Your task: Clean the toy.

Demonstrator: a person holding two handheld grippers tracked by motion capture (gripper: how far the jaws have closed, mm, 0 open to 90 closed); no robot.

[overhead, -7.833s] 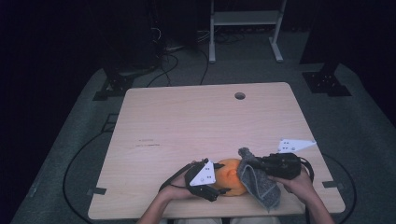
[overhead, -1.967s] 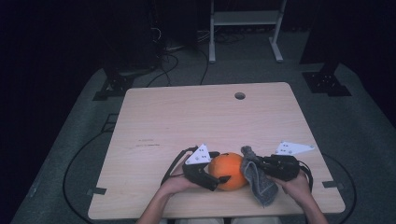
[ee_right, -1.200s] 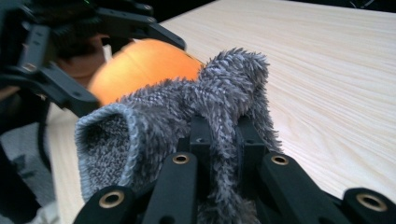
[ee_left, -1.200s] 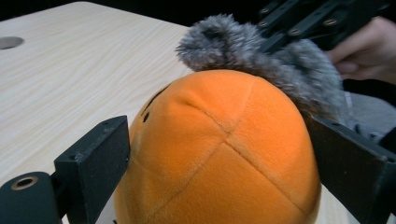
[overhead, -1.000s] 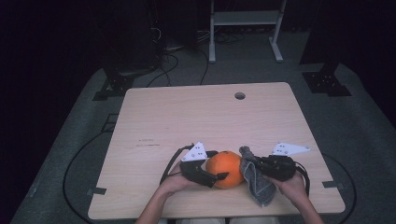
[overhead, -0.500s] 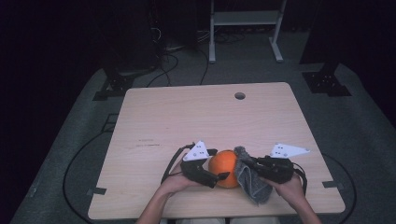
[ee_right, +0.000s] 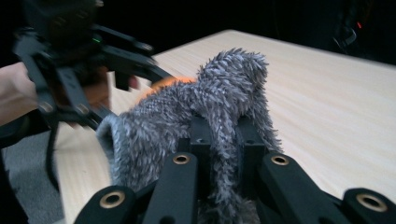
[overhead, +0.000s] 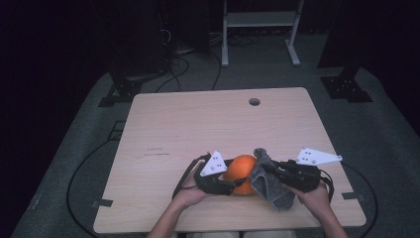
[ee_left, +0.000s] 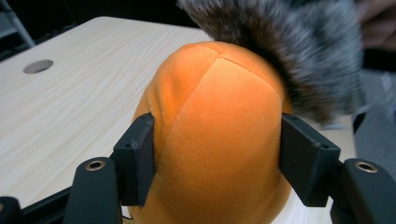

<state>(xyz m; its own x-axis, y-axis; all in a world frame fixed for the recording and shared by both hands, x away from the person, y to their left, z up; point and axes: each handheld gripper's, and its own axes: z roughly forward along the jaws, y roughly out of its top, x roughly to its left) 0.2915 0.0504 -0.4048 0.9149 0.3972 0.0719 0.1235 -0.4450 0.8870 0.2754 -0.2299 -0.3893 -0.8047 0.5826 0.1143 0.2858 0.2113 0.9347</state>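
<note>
Now left tongs [ee_left: 217,158] squeeze a smooth orange plush ball [ee_left: 219,135] — right tongs [ee_right: 223,140] pinch shaggy grey cloth [ee_right: 205,102].

Bright orange plush ball [ee_left: 219,135], plain, with faint seams. Shaggy cloth [ee_right: 205,112] in mottled grey, dark strands tipped pale. Matte black on both the left gripper [ee_left: 217,161] and the right gripper [ee_right: 223,140], brass-coloured rivets near the base of the jaws, pale grey plates on top. Light wood-grain table [overhead: 208,124], one dark round hole near the far edge. Dark grey floor [overhead: 386,124] around.
</note>
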